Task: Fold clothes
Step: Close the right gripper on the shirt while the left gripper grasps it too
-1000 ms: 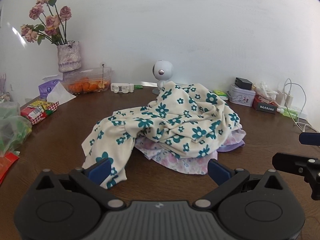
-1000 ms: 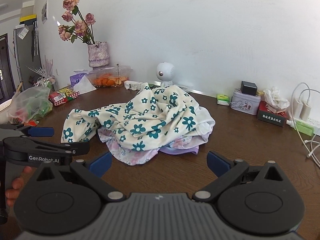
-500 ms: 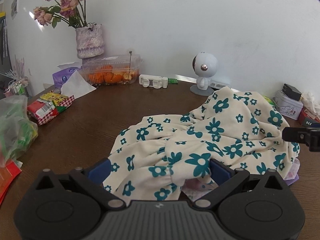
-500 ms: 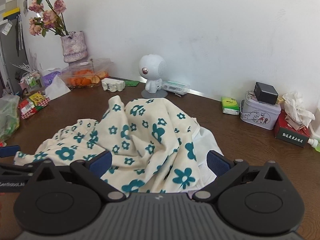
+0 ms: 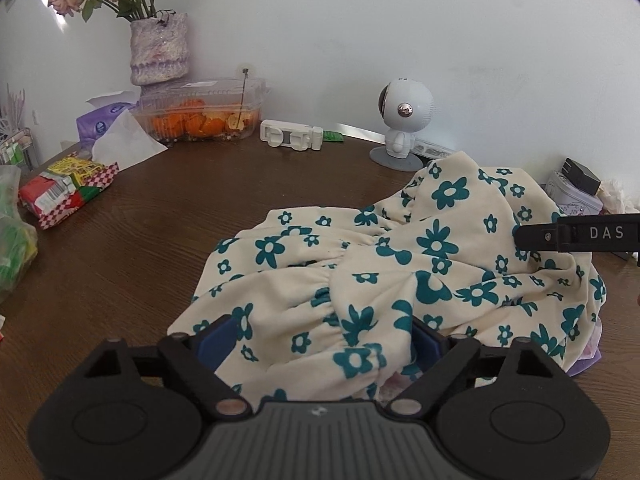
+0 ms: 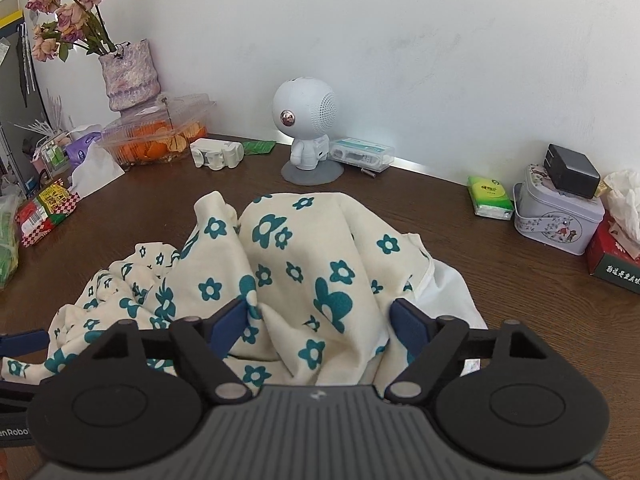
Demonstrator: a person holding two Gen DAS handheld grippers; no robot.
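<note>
Clothes (image 5: 400, 280) lie heaped on the surface (image 5: 160, 220), bunched between the wide-spread fingers of both grippers. Left gripper (image 5: 324, 340) is open around a floral fold; right gripper (image 6: 320, 320) is open too, cloth mounded between its blue pads (image 6: 408, 326). Beyond the heap stand a robot figure (image 6: 306, 132), a tin (image 6: 560, 216) to the right, and a vase (image 6: 130, 76) and fruit box (image 6: 156, 138) to the left.
</note>
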